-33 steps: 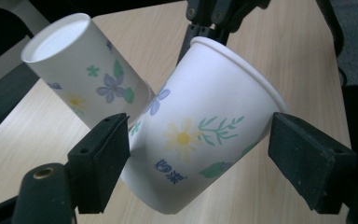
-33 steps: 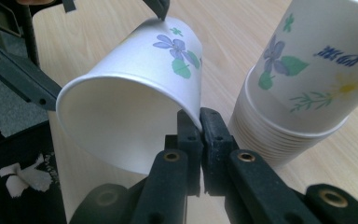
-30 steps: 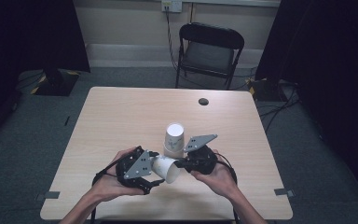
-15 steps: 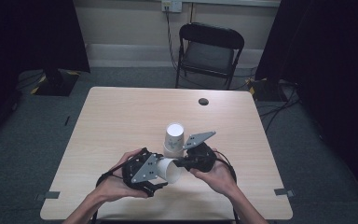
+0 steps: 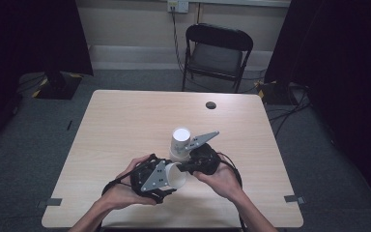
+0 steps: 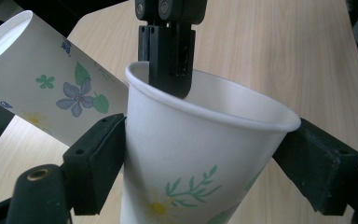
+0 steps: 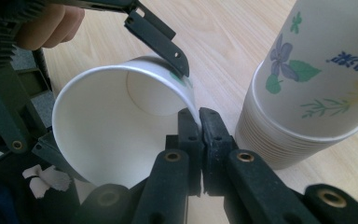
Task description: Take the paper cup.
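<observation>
A: Paper cup [image 5: 175, 176] sits near the table's front edge, lying roughly on its side between both grippers, mouth toward the right. Left gripper [image 6: 200, 163] has a jaw on each side of the cup body; its jaws have just been closing in a little, and both pads look to be against the wall.

B: Right gripper [image 7: 200, 122]?

A: Jaws together, clamped on the cup's rim, one inside the mouth and one outside. Seen from the left gripper view, that pair hangs over the lip from the far side.

B: Reason for the double hold?

A: My reading: left steadies the body so the right can pull or turn the cup by its rim. Likely it belongs with the cup stack [image 5: 180, 143] just beyond, standing mouth-down on the table [image 5: 116, 121], close to the held cup.

B: Farther out?

A: Small dark round object [image 5: 211, 105] near the table's far right edge; too small to identify. Folding chair [image 5: 217, 53] behind the table, then a wall socket with a cable.

B: Unclear items?

A: Cup base is cut off at the bottom of the left gripper view. How hard the left pads press cannot be judged. Blue print on the stack is unreadable. White scraps at lower left of the right gripper view, unidentified.
</observation>
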